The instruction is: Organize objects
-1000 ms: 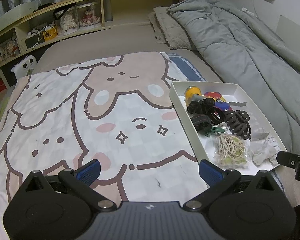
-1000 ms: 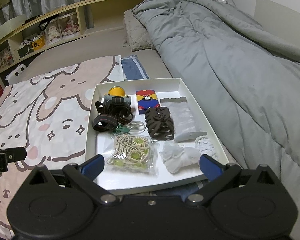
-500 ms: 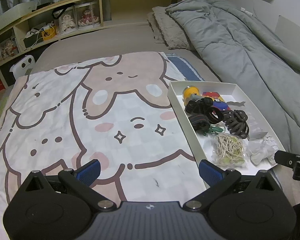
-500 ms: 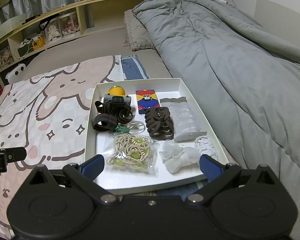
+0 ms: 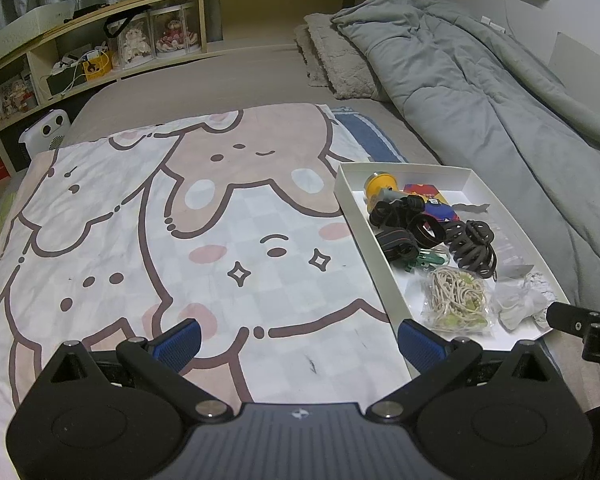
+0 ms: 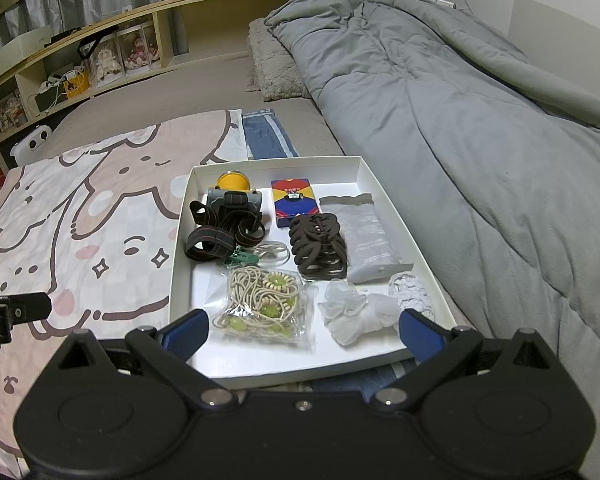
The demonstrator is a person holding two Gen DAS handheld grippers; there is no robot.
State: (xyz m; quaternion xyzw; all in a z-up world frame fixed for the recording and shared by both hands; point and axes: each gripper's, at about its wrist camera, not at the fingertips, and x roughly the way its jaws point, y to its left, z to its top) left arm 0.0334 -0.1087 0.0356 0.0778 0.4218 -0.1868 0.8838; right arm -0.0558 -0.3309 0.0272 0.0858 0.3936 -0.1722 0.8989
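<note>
White shallow box [image 5: 350,196] sits at the right of the cartoon blanket [image 5: 220,240] in the left wrist view; left gripper [image 5: 298,338] hovers over the blanket, jaws wide, holding nothing. The small items all lie inside the box, none on the blanket.
Right wrist view: right gripper [image 6: 304,326] hangs over the box's near edge, jaws wide, empty. Inside: headlamp [image 6: 232,204], card pack [image 6: 294,200], brown hair claw [image 6: 318,246], grey pouch [image 6: 370,240], bagged beads [image 6: 264,302], white scrunchies [image 6: 356,312]. Everything boxed fits either items gathered in or waiting to be laid out; can't tell which
</note>
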